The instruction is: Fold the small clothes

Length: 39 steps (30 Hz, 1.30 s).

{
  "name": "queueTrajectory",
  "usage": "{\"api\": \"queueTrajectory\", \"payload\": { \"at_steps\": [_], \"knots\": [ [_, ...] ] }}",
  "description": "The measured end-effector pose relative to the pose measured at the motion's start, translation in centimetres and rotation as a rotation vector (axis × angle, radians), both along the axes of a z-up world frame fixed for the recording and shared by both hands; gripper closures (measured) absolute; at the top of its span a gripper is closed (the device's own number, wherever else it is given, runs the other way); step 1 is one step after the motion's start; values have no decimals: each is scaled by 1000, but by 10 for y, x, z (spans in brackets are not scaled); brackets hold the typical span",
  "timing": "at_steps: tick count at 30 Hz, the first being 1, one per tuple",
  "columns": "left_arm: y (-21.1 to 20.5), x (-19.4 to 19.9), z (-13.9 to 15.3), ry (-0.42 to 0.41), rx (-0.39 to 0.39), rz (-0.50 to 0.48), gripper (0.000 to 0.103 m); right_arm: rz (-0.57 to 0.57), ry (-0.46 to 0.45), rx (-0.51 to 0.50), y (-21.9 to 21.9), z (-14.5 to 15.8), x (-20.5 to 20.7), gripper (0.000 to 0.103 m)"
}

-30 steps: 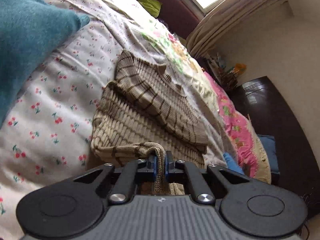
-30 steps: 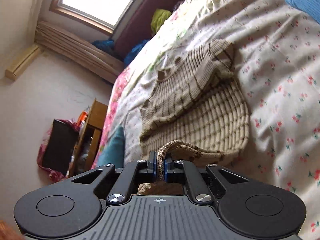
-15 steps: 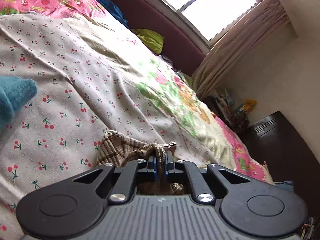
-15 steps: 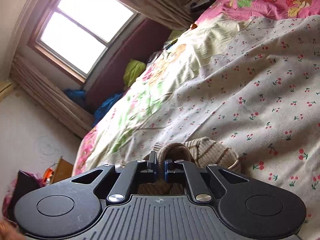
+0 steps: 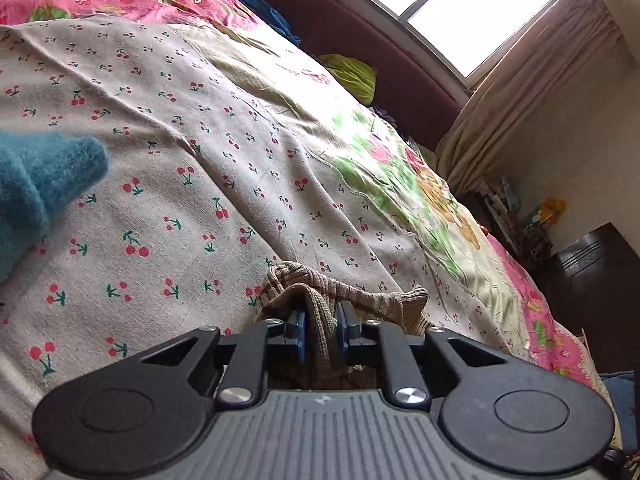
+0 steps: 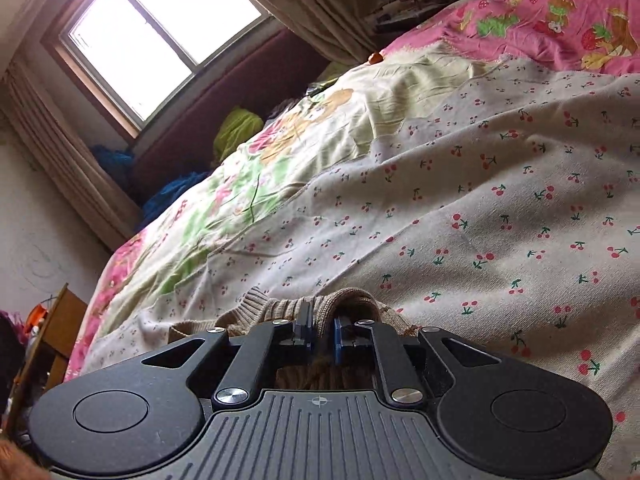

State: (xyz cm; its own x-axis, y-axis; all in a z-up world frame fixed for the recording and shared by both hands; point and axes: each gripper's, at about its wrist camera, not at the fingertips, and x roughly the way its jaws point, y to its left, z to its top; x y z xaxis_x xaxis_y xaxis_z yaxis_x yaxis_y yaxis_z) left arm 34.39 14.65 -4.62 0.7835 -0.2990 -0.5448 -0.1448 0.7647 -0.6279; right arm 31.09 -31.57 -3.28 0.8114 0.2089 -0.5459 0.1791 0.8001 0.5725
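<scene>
Sweater (image 5: 320,320) between (just-opening) jaws.

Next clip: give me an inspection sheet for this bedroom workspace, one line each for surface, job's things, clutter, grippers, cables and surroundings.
Surface: bed with cherry-print bedspread, wrinkled.
Job's things: beige ribbed knit sweater with brown stripes, bunched at both grippers.
Clutter: fuzzy teal garment at left; lime-green cloth by the headboard.
Grippers: left gripper and right gripper have just been opening, pads now slack, a sweater fold between each.
Cables: nothing seen.
Surroundings: bright window, beige curtains, dark cabinet.
</scene>
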Motion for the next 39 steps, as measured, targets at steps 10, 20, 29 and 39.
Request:
{"api": "queueTrajectory", "payload": {
  "at_steps": [10, 20, 29, 39],
  "knots": [
    [10, -6, 10, -19, 24, 81, 53, -27, -19, -34, -6, 7, 4, 63],
    [-4, -63, -5, -12, 195, -46, 49, 171, 125, -346, 34, -23, -38, 56],
    [2, -71, -25, 72, 207, 12, 51, 121, 197, -381, 13, -22, -44, 61],
    [-19, -82, 8, -70, 368, 62, 51, 325, -26, -551, 99, 29, -24, 54]
  ]
}}
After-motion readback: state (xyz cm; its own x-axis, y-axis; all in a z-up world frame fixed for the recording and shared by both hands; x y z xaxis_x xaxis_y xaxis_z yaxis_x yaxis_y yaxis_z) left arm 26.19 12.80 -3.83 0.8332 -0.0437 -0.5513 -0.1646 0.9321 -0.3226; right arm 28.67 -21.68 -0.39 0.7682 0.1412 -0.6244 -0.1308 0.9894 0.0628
